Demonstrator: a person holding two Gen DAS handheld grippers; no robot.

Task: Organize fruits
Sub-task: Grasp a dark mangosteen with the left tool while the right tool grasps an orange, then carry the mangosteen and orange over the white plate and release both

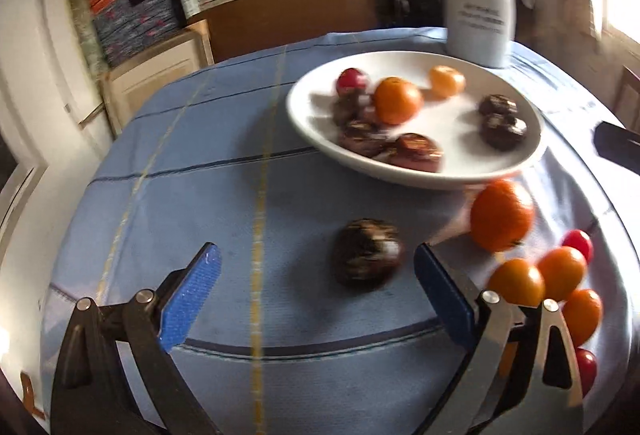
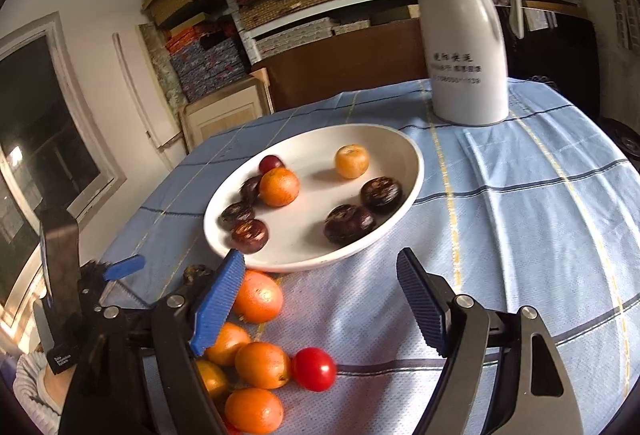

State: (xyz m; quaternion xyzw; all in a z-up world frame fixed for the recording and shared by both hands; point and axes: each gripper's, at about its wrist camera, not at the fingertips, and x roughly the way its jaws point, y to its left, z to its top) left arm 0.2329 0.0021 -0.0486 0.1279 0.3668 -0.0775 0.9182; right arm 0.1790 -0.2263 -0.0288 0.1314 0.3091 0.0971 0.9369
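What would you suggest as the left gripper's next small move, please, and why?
Probably ease the left gripper forward around the dark fruit and close: its jaws stand open and empty, the fruit lies on the tablecloth just ahead of them, outside the white plate.

2 wrist views, angled down, sharing plate [image 1: 416, 179]

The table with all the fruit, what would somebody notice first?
Probably the big white plate in the middle of the blue checked tablecloth, holding oranges and dark brown round fruits. In front of it, bright orange fruits and a red cherry tomato lie loose on the cloth. A tall white jug stands behind the plate.
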